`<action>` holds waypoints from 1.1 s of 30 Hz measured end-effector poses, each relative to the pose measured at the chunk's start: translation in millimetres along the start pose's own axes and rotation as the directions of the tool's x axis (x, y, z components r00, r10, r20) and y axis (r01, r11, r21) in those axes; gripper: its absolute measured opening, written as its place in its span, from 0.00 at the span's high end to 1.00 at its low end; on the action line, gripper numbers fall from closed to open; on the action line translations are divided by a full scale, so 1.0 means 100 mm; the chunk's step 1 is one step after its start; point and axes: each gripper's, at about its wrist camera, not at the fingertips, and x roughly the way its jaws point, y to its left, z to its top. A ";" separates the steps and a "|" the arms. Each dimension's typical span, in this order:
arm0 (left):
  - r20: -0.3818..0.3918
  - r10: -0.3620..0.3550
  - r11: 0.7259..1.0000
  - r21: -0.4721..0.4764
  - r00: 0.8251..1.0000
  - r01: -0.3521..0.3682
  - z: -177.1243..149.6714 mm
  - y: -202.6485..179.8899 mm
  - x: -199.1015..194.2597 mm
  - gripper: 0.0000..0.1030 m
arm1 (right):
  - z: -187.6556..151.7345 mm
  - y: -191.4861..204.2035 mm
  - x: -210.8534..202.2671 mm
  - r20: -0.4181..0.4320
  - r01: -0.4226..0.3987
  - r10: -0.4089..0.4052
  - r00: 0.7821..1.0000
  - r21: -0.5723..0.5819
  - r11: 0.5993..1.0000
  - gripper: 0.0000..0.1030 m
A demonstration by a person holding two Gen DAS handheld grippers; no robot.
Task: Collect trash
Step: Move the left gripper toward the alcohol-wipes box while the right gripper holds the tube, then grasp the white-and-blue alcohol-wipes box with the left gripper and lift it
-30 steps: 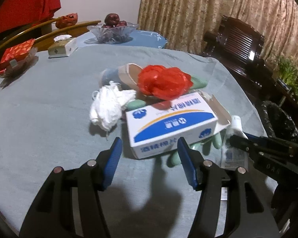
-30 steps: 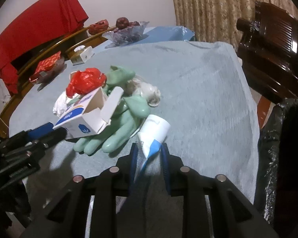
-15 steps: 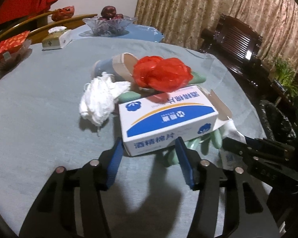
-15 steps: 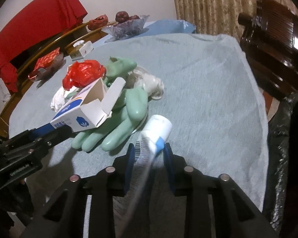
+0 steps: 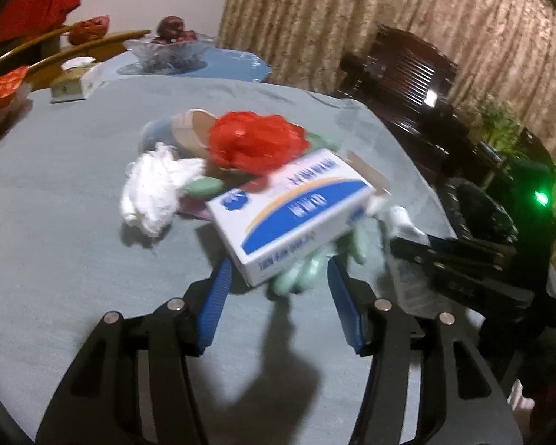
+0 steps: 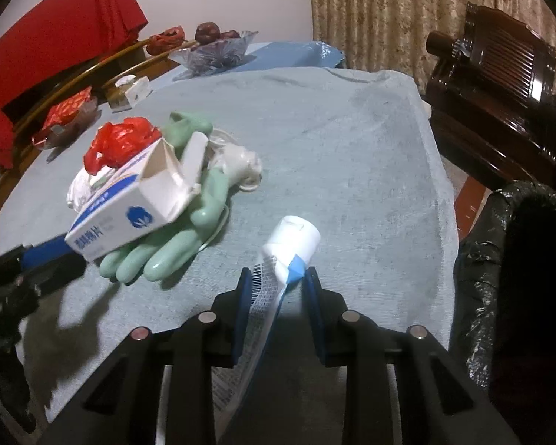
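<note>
The white-and-blue carton [image 5: 293,207] carries Chinese characters and a blue cotton-flower emblem; the lettering is too blurred to read. The toothpaste tube [image 6: 278,278] shows a barcode and fine print, also illegible.

The left wrist view shows the left hand-held gripper [image 5: 280,278] with jaws opening on either side of the carton's near corner, pads not pressing it, plus white crumpled tissue [image 5: 155,193] and a red plastic bag [image 5: 255,141] on the table [image 5: 55,259]. Only the right wrist view shows the carton's open end flaps, the green rubber glove [image 6: 174,244] under it, and the black-lined bin [image 6: 519,259] beside the table.

The right hand-held gripper [image 6: 276,289] is clenched on the tube, now lifted clear of the table rather than lying beside the glove as before. The carton has tilted up.
</note>
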 end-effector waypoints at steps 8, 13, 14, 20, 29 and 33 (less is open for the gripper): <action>-0.022 -0.032 0.999 -0.003 0.999 0.032 0.09 0.06 0.11 0.46 | 0.00 0.01 0.00 -0.010 0.004 -0.004 1.000 0.005 1.000 0.67; -0.028 -0.162 0.987 -0.014 0.986 0.161 0.04 -0.03 0.09 0.58 | -0.01 -0.02 -0.04 0.000 0.014 -0.014 1.000 0.003 1.000 0.67; -0.029 -0.183 0.983 -0.009 0.983 0.182 0.02 -0.07 0.08 0.58 | 0.00 -0.03 -0.06 0.004 0.017 -0.017 1.000 0.003 1.000 0.67; -0.030 -0.139 0.989 0.053 0.990 0.140 0.01 -0.21 0.06 0.53 | 0.00 -0.09 -0.11 0.008 0.032 -0.032 0.999 0.013 0.999 0.65; -0.009 -0.088 0.990 0.113 0.996 0.088 0.21 -0.14 0.15 0.23 | -0.01 -0.16 -0.16 0.014 0.034 -0.034 0.999 0.030 0.999 0.60; -0.022 -0.076 0.989 0.125 0.997 0.078 0.26 -0.14 0.30 0.21 | -0.01 -0.17 -0.13 0.007 0.033 -0.034 0.999 0.028 0.999 0.59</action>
